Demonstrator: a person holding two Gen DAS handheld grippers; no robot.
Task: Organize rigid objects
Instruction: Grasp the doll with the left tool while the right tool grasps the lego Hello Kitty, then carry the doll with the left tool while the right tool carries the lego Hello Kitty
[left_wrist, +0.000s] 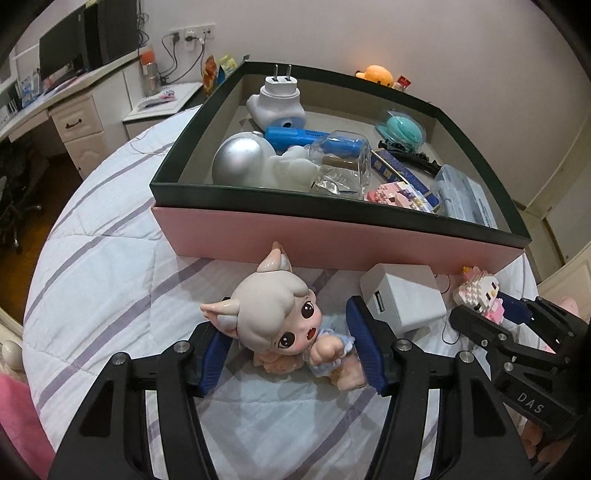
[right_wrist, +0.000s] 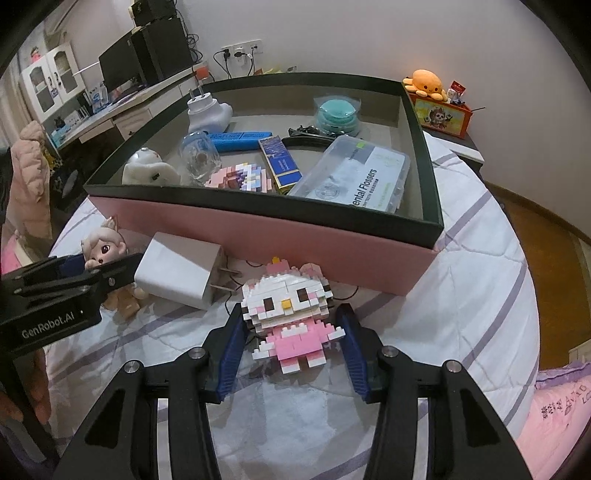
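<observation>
Left wrist view has the fox-eared doll (left_wrist: 280, 325) lying on its side at lower centre of the frame, right between the blue pads of the left gripper (left_wrist: 291, 354), jaws spread and straddling it, not clamped yet as far as I can tell, so that looks like lining up for a grab. Right wrist view is the same deal: the brick-built kitty (right_wrist: 291, 310) sits at centre frame on the striped bedspread (right_wrist: 461, 295) with the right gripper (right_wrist: 291, 354) wide open either side of it, pads near but apart from the bricks. Between the two toys, the white charger (right_wrist: 181, 275) lies with its prongs pointing toward the kitty. All three sit just in front of the pink wall of the big box (right_wrist: 295, 236), which fills the upper middle of both frames and already holds a plug, a flosser case (right_wrist: 358, 177) and a glass jar (right_wrist: 199, 155). My guess is the leftovers are parked at the box edge for a short lift over the dark rim
</observation>
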